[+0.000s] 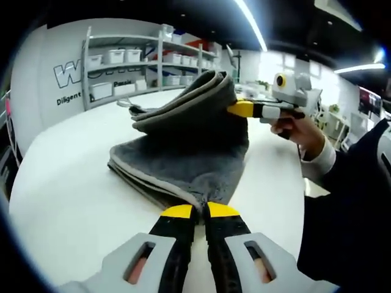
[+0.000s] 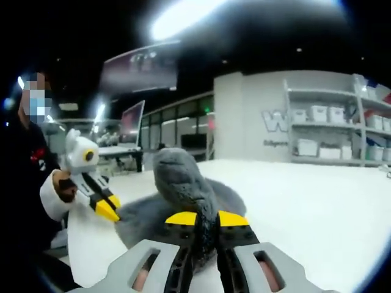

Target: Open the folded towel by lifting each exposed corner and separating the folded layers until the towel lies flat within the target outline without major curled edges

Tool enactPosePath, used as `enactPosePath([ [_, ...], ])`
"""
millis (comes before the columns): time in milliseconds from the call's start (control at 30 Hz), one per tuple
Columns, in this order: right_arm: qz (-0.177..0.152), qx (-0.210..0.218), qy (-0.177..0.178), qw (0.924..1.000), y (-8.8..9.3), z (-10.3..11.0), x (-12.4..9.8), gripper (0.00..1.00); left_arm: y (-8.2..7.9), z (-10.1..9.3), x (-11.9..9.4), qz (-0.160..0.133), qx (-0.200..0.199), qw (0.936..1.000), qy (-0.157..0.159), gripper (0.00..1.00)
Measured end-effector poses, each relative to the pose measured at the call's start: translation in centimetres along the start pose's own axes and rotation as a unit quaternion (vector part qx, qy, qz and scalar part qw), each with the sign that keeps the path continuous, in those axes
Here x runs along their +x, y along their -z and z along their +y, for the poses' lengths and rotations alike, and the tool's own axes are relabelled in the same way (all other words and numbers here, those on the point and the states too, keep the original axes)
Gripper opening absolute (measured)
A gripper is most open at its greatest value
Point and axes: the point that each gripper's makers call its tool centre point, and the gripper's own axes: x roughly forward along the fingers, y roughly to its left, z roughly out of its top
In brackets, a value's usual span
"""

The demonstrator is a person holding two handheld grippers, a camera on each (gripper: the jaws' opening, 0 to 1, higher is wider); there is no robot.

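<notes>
Left gripper (image 1: 195, 213) has its fingers clamped on the near corner of the grey towel (image 1: 183, 159), which sits on the white counter (image 1: 67, 201). Right gripper (image 2: 206, 221) is pinched shut on an upper layer, lifted clear. Left gripper view shows wall shelving (image 1: 146, 67) with bins and lettering, "Diligent" readable; the right gripper view catches monitors (image 2: 131, 122) across the room.

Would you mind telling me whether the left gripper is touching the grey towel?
Touching. In the left gripper view, the left gripper has its yellow-tipped jaws closed on the near corner of the grey towel, with no gap between them.
</notes>
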Motion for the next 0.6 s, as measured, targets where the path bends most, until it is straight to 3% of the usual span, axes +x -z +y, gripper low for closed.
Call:
enactPosePath([
  [600, 0.011, 0.018, 0.014, 0.9997, 1.7, -2.2, -2.3, 0.03, -0.4, -1.6, 0.5, -0.011, -0.005, 0.9999, -0.004, 0.06],
])
